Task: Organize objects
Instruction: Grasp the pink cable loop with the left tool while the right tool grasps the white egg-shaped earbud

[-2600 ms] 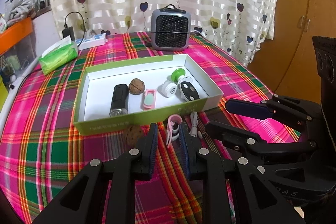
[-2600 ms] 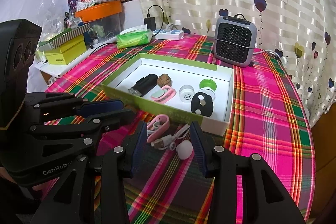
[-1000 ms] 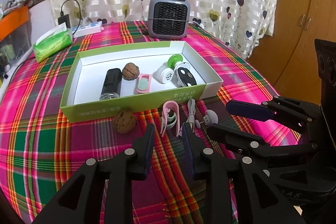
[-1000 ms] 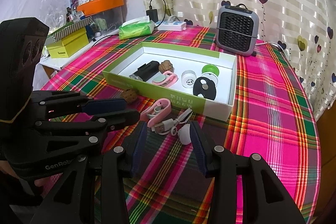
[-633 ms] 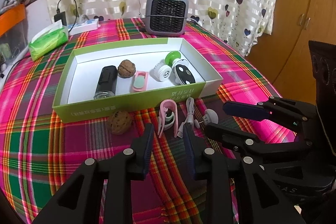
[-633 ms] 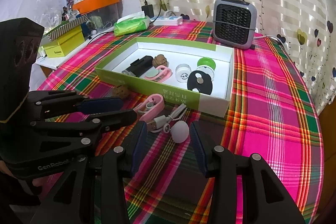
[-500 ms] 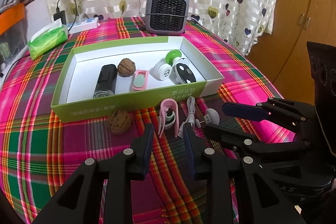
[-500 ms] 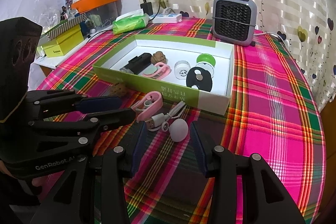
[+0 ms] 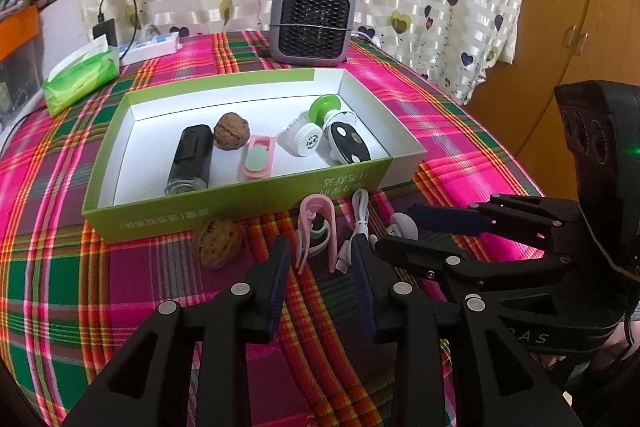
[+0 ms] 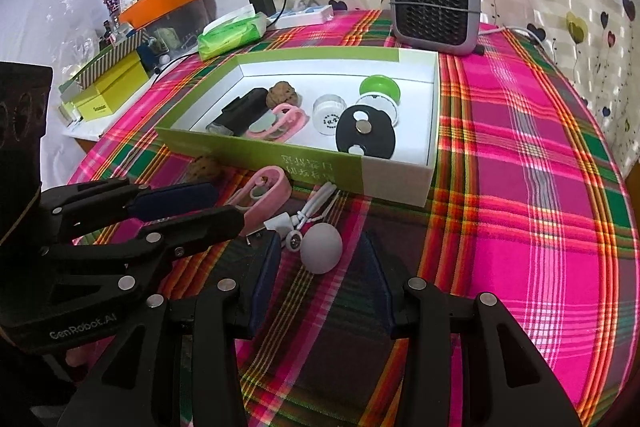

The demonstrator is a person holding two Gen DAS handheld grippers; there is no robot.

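Plaid tablecloth (image 10: 520,187): your right gripper (image 10: 320,263) and left gripper (image 9: 320,259) both gape empty; white knob (image 10: 321,253) between right jaws may roll away.

The left wrist camera sits low over the near edge of the counter (image 9: 60,267), looking forward between its own gripper (image 9: 320,267) fingers toward the curtain, with the green box (image 9: 240,211) close ahead and the right gripper (image 9: 420,235) at its right side. The right wrist camera looks the same way from just to the right, angled slightly leftward, its gripper (image 10: 320,263) framing the near foreground. Both share the green box (image 10: 304,163), the small heater (image 9: 312,23) (image 10: 434,3) and the loose items before the box.
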